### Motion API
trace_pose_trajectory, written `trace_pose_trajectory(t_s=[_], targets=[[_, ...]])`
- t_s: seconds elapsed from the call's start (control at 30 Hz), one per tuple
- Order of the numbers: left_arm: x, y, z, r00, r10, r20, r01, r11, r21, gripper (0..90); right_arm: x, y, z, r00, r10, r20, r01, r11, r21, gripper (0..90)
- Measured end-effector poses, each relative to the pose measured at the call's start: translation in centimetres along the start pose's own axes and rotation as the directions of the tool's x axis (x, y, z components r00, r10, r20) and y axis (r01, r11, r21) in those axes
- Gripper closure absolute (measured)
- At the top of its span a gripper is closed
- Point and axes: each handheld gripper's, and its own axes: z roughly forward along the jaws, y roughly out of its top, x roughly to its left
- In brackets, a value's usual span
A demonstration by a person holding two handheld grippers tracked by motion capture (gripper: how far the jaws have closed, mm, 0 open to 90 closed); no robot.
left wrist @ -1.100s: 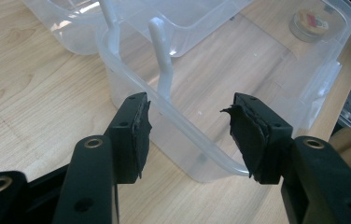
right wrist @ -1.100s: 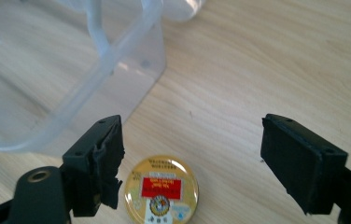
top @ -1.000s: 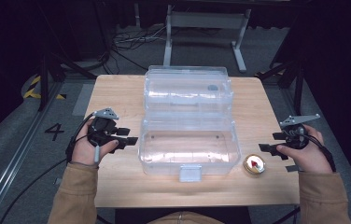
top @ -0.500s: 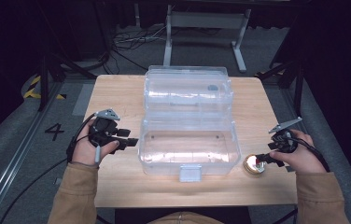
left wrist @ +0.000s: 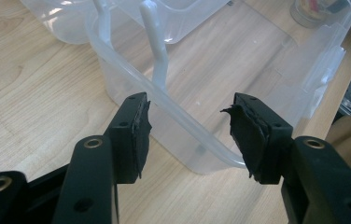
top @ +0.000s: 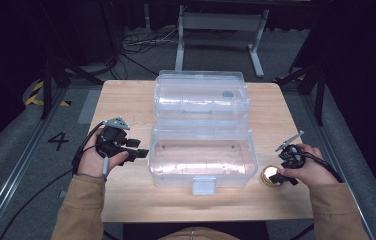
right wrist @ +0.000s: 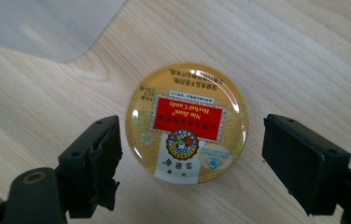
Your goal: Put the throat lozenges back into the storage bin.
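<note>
1. The left gripper (top: 137, 150), jaws spread wide, sits at the left wall of the open clear box (top: 201, 159).
2. The right gripper (right wrist: 190, 168), jaws wide, straddles the round candy tin (right wrist: 187, 122) lying on the table (top: 126, 105) right of the box.

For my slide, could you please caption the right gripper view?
Open right gripper poised over a round gold candy tin on the wooden table.
</note>
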Motion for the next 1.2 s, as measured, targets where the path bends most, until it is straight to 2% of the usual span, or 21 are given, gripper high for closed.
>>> trace_pose_trajectory(t_s=[0.07, 0.57, 1.2], targets=[[0.0, 0.0, 0.0, 1.0000, -0.002, 0.000, 0.002, 1.0000, 0.002, 47.7, 0.0, 0.1, 0.5, 1.0000, -0.006, 0.005, 0.006, 1.000, 0.029, 19.8], [0.0, 0.0, 0.2, 1.0000, 0.007, 0.005, -0.007, 0.9999, 0.014, 47.7, 0.1, 0.5, 2.4, 0.9999, -0.013, 0.000, 0.013, 0.999, 0.052, 16.4], [0.0, 0.0, 0.3, 1.0000, 0.001, 0.009, -0.001, 0.9998, 0.019, 47.7, 0.4, 0.6, 3.1, 0.9988, -0.049, 0.009, 0.047, 0.993, 0.112, 19.7]])
